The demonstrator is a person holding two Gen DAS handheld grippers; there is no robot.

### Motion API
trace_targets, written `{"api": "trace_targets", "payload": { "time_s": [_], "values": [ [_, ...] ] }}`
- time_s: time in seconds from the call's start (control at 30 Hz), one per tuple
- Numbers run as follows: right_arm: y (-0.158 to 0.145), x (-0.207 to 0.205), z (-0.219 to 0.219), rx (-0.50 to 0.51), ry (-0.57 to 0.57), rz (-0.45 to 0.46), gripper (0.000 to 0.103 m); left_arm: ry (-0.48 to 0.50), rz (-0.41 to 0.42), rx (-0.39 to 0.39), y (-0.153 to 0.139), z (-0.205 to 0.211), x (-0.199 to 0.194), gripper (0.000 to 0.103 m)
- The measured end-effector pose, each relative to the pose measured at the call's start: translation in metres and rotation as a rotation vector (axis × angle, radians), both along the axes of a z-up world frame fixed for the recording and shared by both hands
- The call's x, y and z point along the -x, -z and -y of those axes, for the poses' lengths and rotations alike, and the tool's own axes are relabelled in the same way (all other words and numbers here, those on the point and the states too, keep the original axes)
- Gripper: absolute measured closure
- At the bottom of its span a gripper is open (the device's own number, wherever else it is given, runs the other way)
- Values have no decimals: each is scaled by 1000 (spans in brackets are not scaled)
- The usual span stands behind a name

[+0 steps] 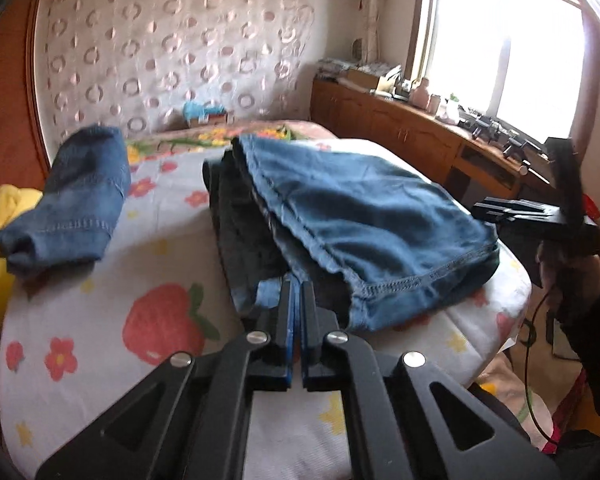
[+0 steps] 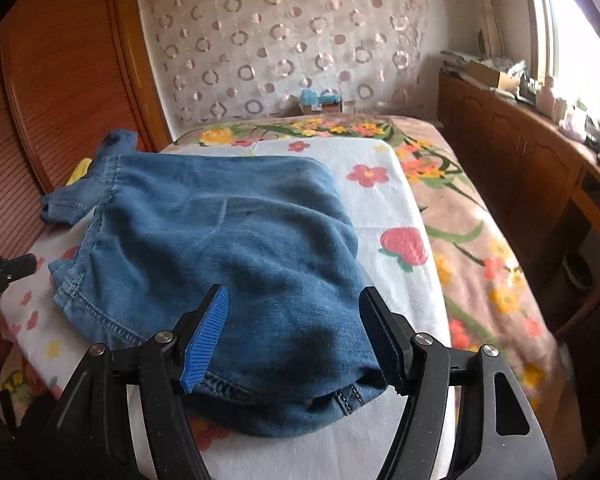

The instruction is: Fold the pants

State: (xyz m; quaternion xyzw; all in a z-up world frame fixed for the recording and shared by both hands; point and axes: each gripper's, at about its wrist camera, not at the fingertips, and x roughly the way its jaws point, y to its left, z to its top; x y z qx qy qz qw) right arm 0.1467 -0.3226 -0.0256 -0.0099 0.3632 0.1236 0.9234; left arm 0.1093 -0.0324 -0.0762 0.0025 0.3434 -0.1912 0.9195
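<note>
Blue denim pants (image 2: 236, 248), seemingly folded, rumpled.

pants (image 1: 364, 220): 1 | rolled denim piece (image 1: 68, 208): 1 | strawberry-print sheet (image 1: 100, 360): 1 | grippers: 2

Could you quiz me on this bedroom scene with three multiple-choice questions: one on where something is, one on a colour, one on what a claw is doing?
1. Where do the folded pants lie?
A. on the bed
B. on the floor
C. on the wooden cabinet

2. What colour are the pants?
A. black
B. blue
C. red

3. How is the right claw?
A. shut
B. open
C. out of sight

Answers:
1 A: they rest on the strawberry-print sheet.
2 B: blue denim.
3 B: its fingers stand wide apart above the cloth.
</note>
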Motion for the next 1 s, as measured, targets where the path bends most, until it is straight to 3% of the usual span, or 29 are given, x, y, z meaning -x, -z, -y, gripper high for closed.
{"api": "trace_targets", "payload": {
  "time_s": [0.13, 0.23, 0.37, 0.6, 0.67, 0.77, 0.9, 1.0],
  "values": [
    [3, 7, -7, 9, -10, -6, 34, 32, -7, -19, 6, 16, -3, 93],
    [8, 13, -10, 15, -16, -5, 34, 65, -10, -20, 8, 28, -4, 79],
    [12, 22, -11, 6, -14, -6, 34, 105, -34, -37, 12, 46, -9, 75],
    [14, 30, -3, -13, -3, -6, 34, 97, -67, -103, 32, 63, -24, 75],
    [14, 29, 0, -15, 2, -6, 34, 122, -56, -97, 32, 66, -21, 97],
    [14, 28, 4, -16, 11, -5, 34, 121, -4, -74, 18, 62, -12, 99],
    [11, 29, 8, -25, 17, 3, 34, 69, 90, 14, -24, 36, 5, 99],
    [7, 30, 9, -41, 15, 9, 34, 32, 56, 11, -28, 18, 1, 99]
  ]
}}
